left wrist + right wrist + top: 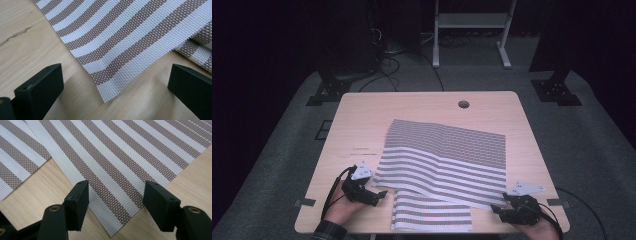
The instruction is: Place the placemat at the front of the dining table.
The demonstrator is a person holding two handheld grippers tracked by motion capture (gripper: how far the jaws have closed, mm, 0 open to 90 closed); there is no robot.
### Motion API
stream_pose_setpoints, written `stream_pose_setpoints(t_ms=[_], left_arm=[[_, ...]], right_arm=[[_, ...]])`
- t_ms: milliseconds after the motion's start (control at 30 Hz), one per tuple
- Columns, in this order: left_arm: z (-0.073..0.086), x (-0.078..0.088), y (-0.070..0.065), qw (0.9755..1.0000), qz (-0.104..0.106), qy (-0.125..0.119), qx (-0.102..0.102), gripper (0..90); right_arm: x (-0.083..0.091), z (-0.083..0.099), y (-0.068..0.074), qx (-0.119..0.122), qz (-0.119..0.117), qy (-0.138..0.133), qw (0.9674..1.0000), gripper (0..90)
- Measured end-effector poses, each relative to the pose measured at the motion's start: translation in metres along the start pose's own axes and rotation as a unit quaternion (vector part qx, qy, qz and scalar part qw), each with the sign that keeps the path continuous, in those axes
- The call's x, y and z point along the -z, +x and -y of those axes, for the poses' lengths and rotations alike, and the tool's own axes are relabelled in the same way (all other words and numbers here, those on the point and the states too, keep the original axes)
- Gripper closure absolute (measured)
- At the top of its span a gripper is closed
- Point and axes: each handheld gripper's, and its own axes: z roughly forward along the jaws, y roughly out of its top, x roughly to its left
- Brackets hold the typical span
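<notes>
Mats on the table, a gripper at each near corner.

Two striped mats point(442, 155) lie on the table point(362, 120): the large top mat spreads across the middle, and the lower mat point(432, 212) is mostly hidden beneath it, only its near end sticking out toward the front edge. From above, the left gripper point(381, 194) and right gripper point(496, 209) are small and dark, so their jaws are hard to read there. The left gripper view shows its jaws spread wide, nothing between the pads, the top mat's corner point(107, 96) lying flat ahead of them. The right gripper view shows its jaws parted on either side of the other near corner point(112, 230), not touching it, with the lower mat's edge point(15, 172) at left.
</notes>
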Motion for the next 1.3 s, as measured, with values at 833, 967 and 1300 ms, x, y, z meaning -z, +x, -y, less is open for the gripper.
stream_pose_setpoints(t_ms=[833,967,1300], left_arm=[[-0.004,0.011,0.006,0.998,0.018,-0.044,0.042,9.0],[-0.005,0.012,0.01,0.9963,0.018,-0.06,0.059,11.7],[-0.014,0.017,0.014,0.9951,0.005,-0.084,0.052,13.7]], right_arm=[[0.001,-0.002,-0.015,0.0,0.005,-0.006,1.0,83.5],[0.001,-0.002,-0.016,0.0,0.004,-0.007,1.0,83.5],[0.0,-0.002,-0.016,0.0,0.003,-0.008,1.0,83.4]])
